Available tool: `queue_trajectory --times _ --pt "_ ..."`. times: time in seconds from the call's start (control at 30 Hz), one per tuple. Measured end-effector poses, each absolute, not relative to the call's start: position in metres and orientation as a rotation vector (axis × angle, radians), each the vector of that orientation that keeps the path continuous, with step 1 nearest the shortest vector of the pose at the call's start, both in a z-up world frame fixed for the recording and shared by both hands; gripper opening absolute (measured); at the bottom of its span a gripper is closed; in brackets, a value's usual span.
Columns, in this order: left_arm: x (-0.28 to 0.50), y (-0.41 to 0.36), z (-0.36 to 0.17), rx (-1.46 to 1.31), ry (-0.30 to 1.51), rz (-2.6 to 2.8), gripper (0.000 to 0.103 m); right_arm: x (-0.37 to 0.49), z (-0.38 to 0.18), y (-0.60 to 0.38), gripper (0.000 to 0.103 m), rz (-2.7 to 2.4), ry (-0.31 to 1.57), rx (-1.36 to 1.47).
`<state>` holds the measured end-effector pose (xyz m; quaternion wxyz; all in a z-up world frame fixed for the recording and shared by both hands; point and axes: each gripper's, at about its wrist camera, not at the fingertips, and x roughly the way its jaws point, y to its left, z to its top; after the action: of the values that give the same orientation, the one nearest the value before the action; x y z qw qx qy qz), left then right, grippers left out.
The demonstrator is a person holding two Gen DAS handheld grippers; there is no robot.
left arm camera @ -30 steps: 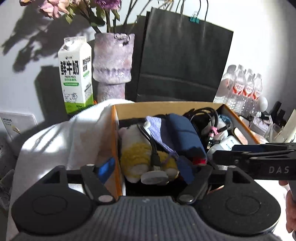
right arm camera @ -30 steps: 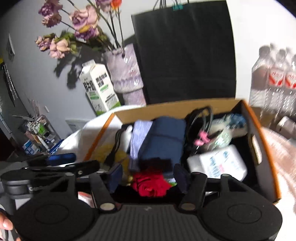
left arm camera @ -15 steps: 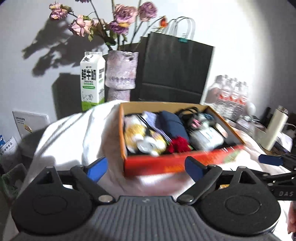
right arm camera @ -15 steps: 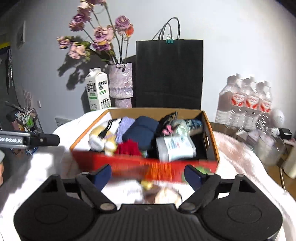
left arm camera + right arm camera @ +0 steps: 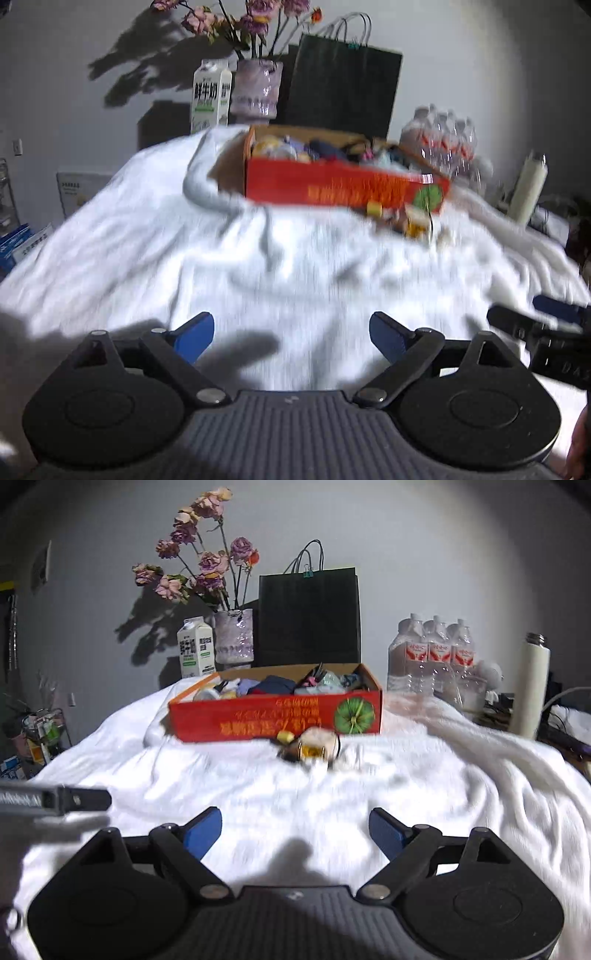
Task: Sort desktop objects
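A red cardboard box (image 5: 273, 720) filled with several mixed items stands at the far middle of a white cloth (image 5: 406, 775). In the left wrist view the box (image 5: 343, 184) is blurred. A few small yellow and white objects (image 5: 314, 747) lie on the cloth just in front of it, and appear again as small objects (image 5: 410, 218). My left gripper (image 5: 291, 332) is open over bare cloth, well short of the box. My right gripper (image 5: 295, 829) is open too, with nothing between its blue pads. One right finger (image 5: 517, 321) shows at the left view's right edge.
Behind the box stand a milk carton (image 5: 195, 651), a vase of dried flowers (image 5: 234, 637) and a black paper bag (image 5: 309, 616). Packed water bottles (image 5: 436, 653) and a white flask (image 5: 533, 686) are at the right. Clutter lies beyond the cloth's left edge.
Both grippers have drawn back from over the box to the near part of the cloth, and the box now looks far off. Both pairs of jaws stand wider than a second ago.
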<state>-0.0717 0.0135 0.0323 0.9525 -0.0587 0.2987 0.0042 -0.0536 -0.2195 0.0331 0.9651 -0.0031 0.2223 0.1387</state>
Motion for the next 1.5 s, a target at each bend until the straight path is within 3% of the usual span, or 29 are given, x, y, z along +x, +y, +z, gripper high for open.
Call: queue_trajectory --times 0.27,0.57,0.83,0.97,1.1,1.2,1.3,1.33,1.37,1.4,1.5 --pt "-0.093 0.001 0.02 -0.073 0.624 0.001 0.093 -0.098 0.013 -0.213 0.087 0.254 0.416 -0.075" --pt "-0.077 -0.012 0.019 -0.048 0.626 -0.044 0.093 -0.081 0.015 -0.233 0.086 0.234 0.435 0.018" --pt "0.007 -0.017 0.059 -0.051 0.547 -0.189 0.077 -0.007 0.041 -0.249 0.08 0.234 0.431 0.072" --pt "0.067 -0.035 0.062 0.018 0.539 -0.244 0.058 0.048 0.04 -0.251 0.056 0.244 0.485 0.115" --pt "0.119 -0.044 0.043 -0.044 0.635 -0.313 0.047 0.088 0.032 -0.25 0.053 0.255 0.539 0.185" --pt "0.143 -0.046 0.035 -0.114 0.653 -0.358 0.046 0.106 0.026 -0.245 0.052 0.247 0.57 0.199" --pt "0.159 -0.05 0.039 -0.126 0.631 -0.361 0.045 0.116 0.018 -0.241 0.038 0.256 0.587 0.206" --pt "0.163 -0.052 0.041 -0.12 0.622 -0.363 0.043 0.118 0.016 -0.24 0.028 0.26 0.591 0.208" --pt "0.167 -0.055 0.044 -0.116 0.619 -0.369 0.036 0.119 0.013 -0.239 0.022 0.262 0.602 0.208" --pt "0.17 -0.058 0.047 -0.117 0.619 -0.387 0.032 0.12 0.01 -0.239 0.021 0.258 0.61 0.208" --pt "0.178 -0.075 0.052 -0.093 0.607 -0.475 0.031 0.118 0.009 -0.244 0.021 0.26 0.603 0.237"
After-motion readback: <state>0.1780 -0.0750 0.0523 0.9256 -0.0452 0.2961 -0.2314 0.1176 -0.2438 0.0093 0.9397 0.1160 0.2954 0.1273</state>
